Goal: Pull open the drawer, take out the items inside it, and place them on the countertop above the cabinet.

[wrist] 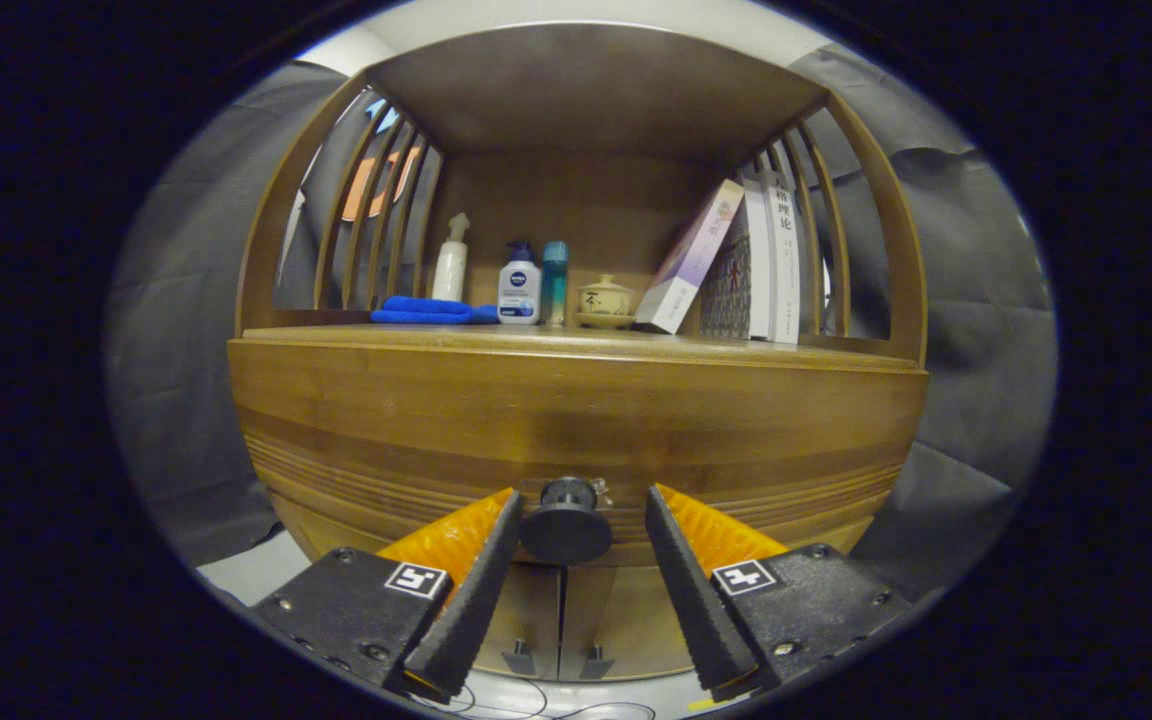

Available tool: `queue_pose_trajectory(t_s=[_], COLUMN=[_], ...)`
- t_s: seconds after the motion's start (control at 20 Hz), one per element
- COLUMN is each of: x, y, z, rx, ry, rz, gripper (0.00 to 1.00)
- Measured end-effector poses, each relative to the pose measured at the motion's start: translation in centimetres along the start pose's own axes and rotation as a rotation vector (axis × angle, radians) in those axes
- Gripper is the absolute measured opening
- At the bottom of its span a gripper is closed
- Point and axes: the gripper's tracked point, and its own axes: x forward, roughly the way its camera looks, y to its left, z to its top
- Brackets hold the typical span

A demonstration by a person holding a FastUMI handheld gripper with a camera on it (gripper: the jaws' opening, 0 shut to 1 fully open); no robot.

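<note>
The claw (576, 505) is closest to us. Its two fingers (476, 580) are black with orange backs. They stand apart, one at 7 o'clock and one at 5 o'clock from the knob. The claw is released and holds nothing yet.

The knob (566, 522) sits right in the gap between the fingers, a bit nearer the left one. It looks like the left finger is just beside it or touching it; the right finger is a little way off. The knob is round and black. It sticks straight out at us from the drawer (576, 430), so its long way points along the fingers.

The drawer is the wide brown wood front at 12 o'clock from the claw. It looks closed, so the things inside are hidden.

Above the drawer is the top (736, 350). On it stand a blue cloth (426, 310), some bottles (519, 290), a small pot (605, 298) and books (766, 260).

I think the job is only starting. The next move should be to squeeze the knob with both fingers and pull straight back. The knob is small and round, so it might slip out.
</note>
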Motion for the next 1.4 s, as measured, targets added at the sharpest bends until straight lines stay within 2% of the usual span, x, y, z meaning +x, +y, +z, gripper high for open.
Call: queue_pose_trajectory(t_s=[0.25, 0.4, 0.55, 1.1, 1.25, 1.4], x=[0.6, 1.1, 0.5, -1.6, -1.7, -1.5], y=[0.7, 0.4, 0.6, 0.3, 0.5, 0.3], z=[-0.1, -0.4, -0.3, 0.1, 0.0, 0.0], rx=[0.058, 0.057, 0.069, 0.033, 0.069, 0.024], ry=[0.014, 0.014, 0.026, 0.023, 0.020, -0.004], rz=[0.002, -0.022, -0.003, 0.009, 0.018, 0.011], gripper=[0.55, 0.52, 0.47, 0.45, 0.44, 0.45])
